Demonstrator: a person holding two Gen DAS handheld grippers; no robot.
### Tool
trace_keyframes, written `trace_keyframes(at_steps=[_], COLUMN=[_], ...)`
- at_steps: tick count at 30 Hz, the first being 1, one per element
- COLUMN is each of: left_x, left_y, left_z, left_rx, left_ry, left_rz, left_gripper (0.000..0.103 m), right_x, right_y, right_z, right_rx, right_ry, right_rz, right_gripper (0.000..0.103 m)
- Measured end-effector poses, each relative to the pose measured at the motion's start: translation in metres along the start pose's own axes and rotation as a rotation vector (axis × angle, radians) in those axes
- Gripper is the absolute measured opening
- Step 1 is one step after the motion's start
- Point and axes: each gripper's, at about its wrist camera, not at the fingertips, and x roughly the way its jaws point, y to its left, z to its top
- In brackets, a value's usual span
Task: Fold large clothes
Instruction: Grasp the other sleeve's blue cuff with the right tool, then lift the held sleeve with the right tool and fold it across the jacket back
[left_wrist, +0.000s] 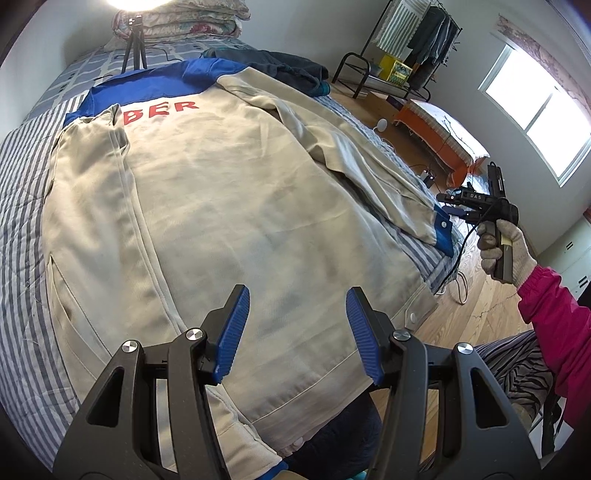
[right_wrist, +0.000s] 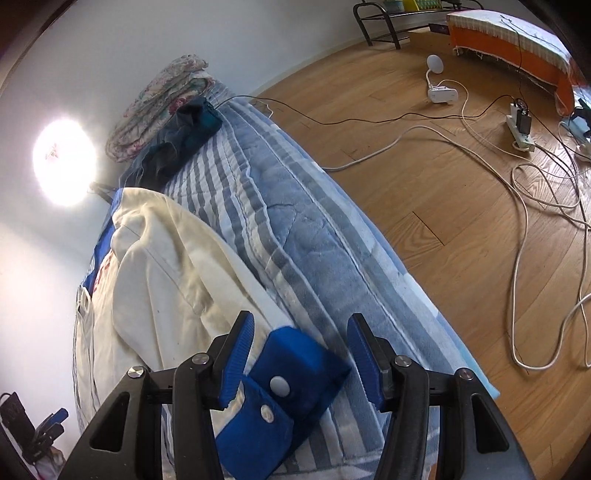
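Note:
A large beige jacket with a blue collar and red letters lies back-up on the striped bed. One sleeve is folded in over its left side. My left gripper hovers open above the jacket's lower hem, with nothing between its blue pads. A gloved hand holds my right gripper at the bed's right edge, by the other sleeve's blue cuff. In the right wrist view that snap-buttoned cuff lies between the open fingers of the right gripper; the pads are not pressing on it. The sleeve runs back from the cuff.
A dark garment, a small tripod and folded quilts sit at the bed's far end. To the right, on the wooden floor, are loose cables, a power strip, an orange-covered bench and a clothes rack.

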Motion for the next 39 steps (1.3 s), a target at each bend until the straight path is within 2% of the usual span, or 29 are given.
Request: trace_keyframes(at_steps=[4, 8, 11, 13, 15, 18, 27, 28, 29, 32, 36, 39], left_x=[0.0, 0.001, 0.001, 0.001, 0.0, 0.001, -0.001, -0.001, -0.001, -0.001, -0.003, -0.006], left_y=[0.002, 0.002, 0.002, 0.0, 0.0, -0.001, 0.002, 0.001, 0.001, 0.002, 0.003, 0.003], left_z=[-0.001, -0.002, -0.002, -0.002, -0.003, -0.003, -0.005, -0.005, -0.005, -0.005, -0.006, -0.006], left_rx=[-0.001, -0.002, 0.003, 0.008, 0.011, 0.012, 0.0, -0.001, -0.002, -0.002, -0.009, -0.012], left_ry=[0.005, 0.008, 0.012, 0.012, 0.01, 0.012, 0.011, 0.012, 0.012, 0.012, 0.004, -0.005], left_rz=[0.002, -0.001, -0.004, 0.0, -0.005, -0.003, -0.003, -0.003, -0.002, -0.001, 0.0, 0.0], left_gripper=[0.056, 0.056, 0.056, 0.056, 0.056, 0.056, 0.056, 0.056, 0.056, 0.056, 0.056, 0.056], right_x=[0.002, -0.001, 0.003, -0.002, -0.009, -0.007, 0.017, 0.016, 0.015, 0.01, -0.008, -0.03], right_y=[0.0, 0.007, 0.011, 0.016, 0.021, 0.026, 0.028, 0.028, 0.029, 0.039, 0.064, 0.087], right_z=[-0.002, -0.004, -0.005, -0.004, -0.002, -0.001, -0.01, -0.011, -0.011, -0.015, -0.022, -0.027], right_rx=[-0.005, -0.06, -0.086, -0.107, -0.123, -0.145, -0.203, -0.202, -0.206, -0.241, -0.305, -0.346], right_ry=[0.022, 0.021, 0.022, -0.009, -0.025, -0.008, 0.072, 0.073, 0.074, 0.07, 0.038, -0.009], right_rz=[0.011, 0.009, -0.037, -0.085, -0.042, 0.006, -0.074, -0.077, -0.082, -0.102, -0.139, -0.108], right_gripper=[0.042, 0.042, 0.042, 0.042, 0.042, 0.042, 0.043, 0.041, 0.029, 0.009, 0.005, 0.004])
